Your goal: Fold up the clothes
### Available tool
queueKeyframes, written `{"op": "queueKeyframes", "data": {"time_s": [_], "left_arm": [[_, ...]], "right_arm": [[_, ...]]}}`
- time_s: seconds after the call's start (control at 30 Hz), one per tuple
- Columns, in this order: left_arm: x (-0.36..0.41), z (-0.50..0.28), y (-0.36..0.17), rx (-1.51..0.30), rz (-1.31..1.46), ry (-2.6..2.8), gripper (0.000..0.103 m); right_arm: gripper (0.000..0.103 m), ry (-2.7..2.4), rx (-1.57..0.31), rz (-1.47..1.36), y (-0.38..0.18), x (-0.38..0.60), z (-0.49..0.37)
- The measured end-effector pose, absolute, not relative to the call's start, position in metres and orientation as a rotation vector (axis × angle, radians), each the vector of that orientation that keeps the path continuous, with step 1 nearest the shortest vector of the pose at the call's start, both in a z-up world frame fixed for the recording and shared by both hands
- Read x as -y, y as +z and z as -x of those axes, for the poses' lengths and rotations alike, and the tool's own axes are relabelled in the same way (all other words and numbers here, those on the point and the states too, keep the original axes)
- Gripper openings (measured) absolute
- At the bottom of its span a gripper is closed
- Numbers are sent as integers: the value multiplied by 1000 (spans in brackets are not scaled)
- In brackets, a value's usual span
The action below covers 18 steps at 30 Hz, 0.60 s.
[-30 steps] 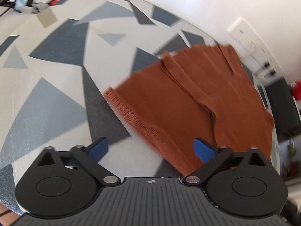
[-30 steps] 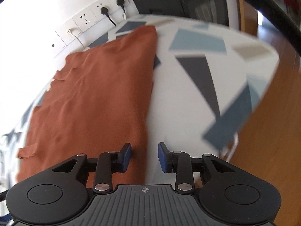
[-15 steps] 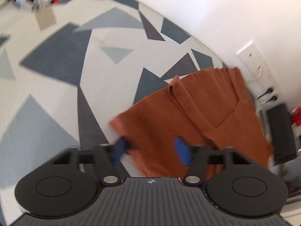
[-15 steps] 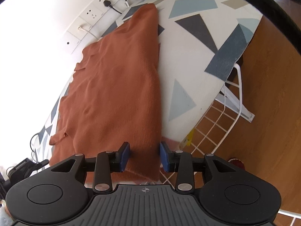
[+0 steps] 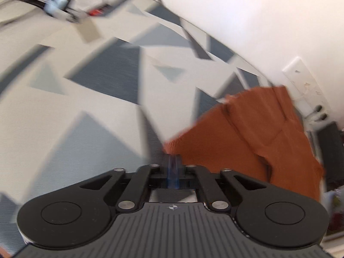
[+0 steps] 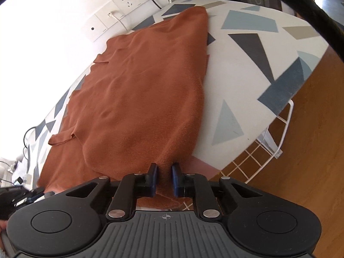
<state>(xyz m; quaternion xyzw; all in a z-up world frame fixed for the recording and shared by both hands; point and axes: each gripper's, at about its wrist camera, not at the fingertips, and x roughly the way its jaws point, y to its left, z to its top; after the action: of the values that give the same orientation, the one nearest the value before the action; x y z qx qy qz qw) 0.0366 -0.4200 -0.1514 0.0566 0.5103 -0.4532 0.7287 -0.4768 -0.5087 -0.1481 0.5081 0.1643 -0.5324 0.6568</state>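
The rust-brown garment (image 6: pixel 142 81) lies spread on the desk (image 6: pixel 253 49) with its triangle-patterned cover, beside the wall sockets (image 6: pixel 129 0). The right claw (image 6: pixel 164 177) has just been closing and pinches the near hem. The left claw (image 5: pixel 174 167), blurred, has its blue pads pressed together at the garment's (image 5: pixel 247 133) near corner; whether cloth is caught there I cannot tell.
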Motion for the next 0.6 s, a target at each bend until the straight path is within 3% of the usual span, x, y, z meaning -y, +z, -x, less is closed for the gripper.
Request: {"op": "queueKeyframes", "data": {"time_s": [0.2, 0.27, 0.33, 0.37, 0.6], "left_arm": [[376, -66, -158, -1248, -24, -1054, 3], [372, -64, -155, -1263, 19, -1083, 17], [375, -59, -153, -1279, 78, -1110, 53], [381, -54, -154, -1291, 96, -1114, 59], [430, -32, -170, -1320, 172, -1115, 65]], "right_arm": [[13, -1185, -398, -1153, -147, 513, 475], [14, -1180, -390, -1182, -149, 514, 478], [14, -1176, -378, -1206, -151, 514, 480], [15, -1176, -377, -1210, -152, 514, 480], [25, -1180, -324, -1233, -156, 509, 484]]}}
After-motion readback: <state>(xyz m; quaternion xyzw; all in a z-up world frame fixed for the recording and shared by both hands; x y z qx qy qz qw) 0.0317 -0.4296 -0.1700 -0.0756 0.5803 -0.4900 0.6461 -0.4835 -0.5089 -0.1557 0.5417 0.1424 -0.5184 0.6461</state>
